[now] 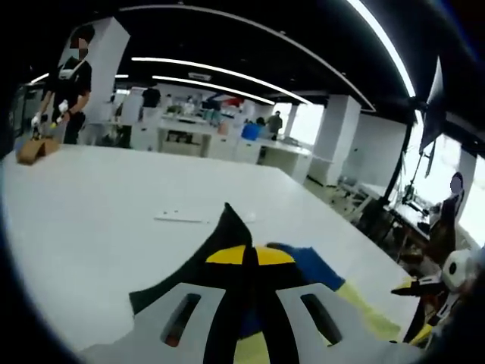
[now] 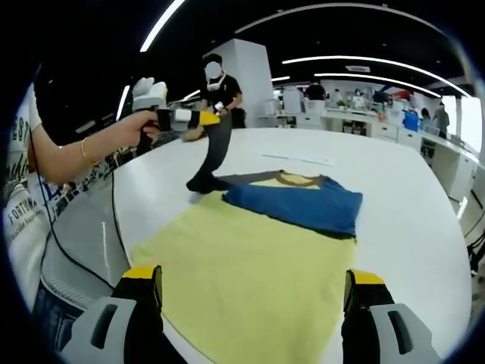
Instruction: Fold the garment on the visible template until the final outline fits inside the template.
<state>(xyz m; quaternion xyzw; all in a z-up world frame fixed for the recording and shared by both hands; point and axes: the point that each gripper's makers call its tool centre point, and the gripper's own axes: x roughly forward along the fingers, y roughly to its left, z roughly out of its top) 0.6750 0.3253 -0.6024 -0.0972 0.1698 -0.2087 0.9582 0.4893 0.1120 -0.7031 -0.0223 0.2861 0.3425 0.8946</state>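
Note:
A garment lies on the white table [image 2: 424, 197]. Its yellow part [image 2: 250, 258] is spread flat, and a blue part [image 2: 303, 203] lies folded over the far end, with a tan collar [image 2: 297, 180] behind it. A hand holds my left gripper [image 2: 203, 118] shut on a dark grey sleeve [image 2: 216, 152], lifted above the table's left side. In the left gripper view the dark sleeve [image 1: 227, 231] is pinched at the left gripper's [image 1: 250, 254] yellow tips, with blue cloth [image 1: 303, 262] beyond. My right gripper [image 2: 254, 277] stands wide open over the yellow part's near edge, holding nothing.
A thin white strip [image 2: 297, 159] lies on the table beyond the garment. A person [image 2: 220, 91] stands at the far end by a cardboard box [image 1: 34, 148]. The table's edge [image 2: 114, 220] runs along the left, with a cable hanging there. Desks stand at the back.

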